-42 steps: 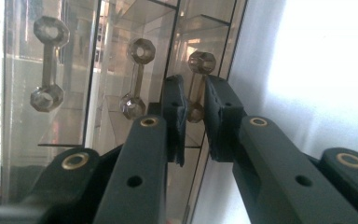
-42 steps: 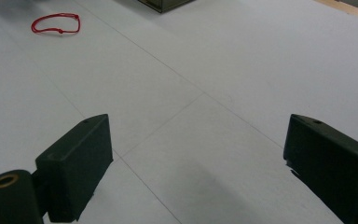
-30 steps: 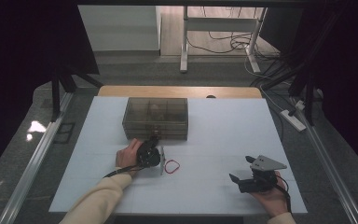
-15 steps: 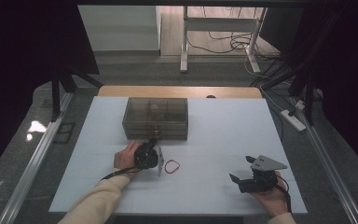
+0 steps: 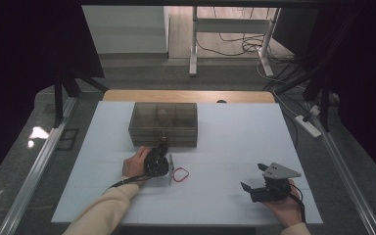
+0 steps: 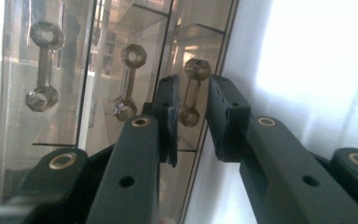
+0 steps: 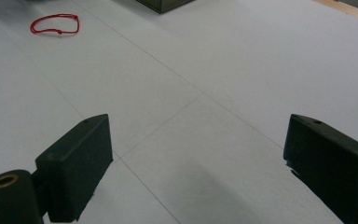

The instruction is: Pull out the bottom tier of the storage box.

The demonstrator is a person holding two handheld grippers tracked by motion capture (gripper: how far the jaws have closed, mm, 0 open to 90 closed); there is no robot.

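Left gripper [image 5: 162, 157]: you hold it at the front face of the smoky clear drawer box [image 5: 164, 122], near the table's middle, pointing toward twelve o'clock in the high view.
Left jaws: spread a little, and they have just been opening; in the left gripper view the rightmost drawer handle [image 6: 192, 93] stands in the gap between the two pads, and neither pad presses on it.
Drawer handles: three faceted bar handles show side by side through the clear front in the left gripper view, the one in your jaws at the three o'clock end of the row, with the middle handle [image 6: 129, 81] and the far handle [image 6: 44, 65] toward nine o'clock.
Drawer box: it sits on the white table [image 5: 235, 137] toward the far edge, at twelve o'clock from your left hand [image 5: 134, 164]; its drawers look closed.
Red loop [image 5: 180, 174]: a thin red string ring lies flat on the table, just beside your left gripper at its four o'clock; in the right gripper view it lies at the upper left [image 7: 55, 24].
Right gripper [image 5: 262, 183]: it rests in your right hand near the table's front edge, at about five o'clock from the box and well apart from the red loop.
Right jaws: spread wide, with bare table between them.
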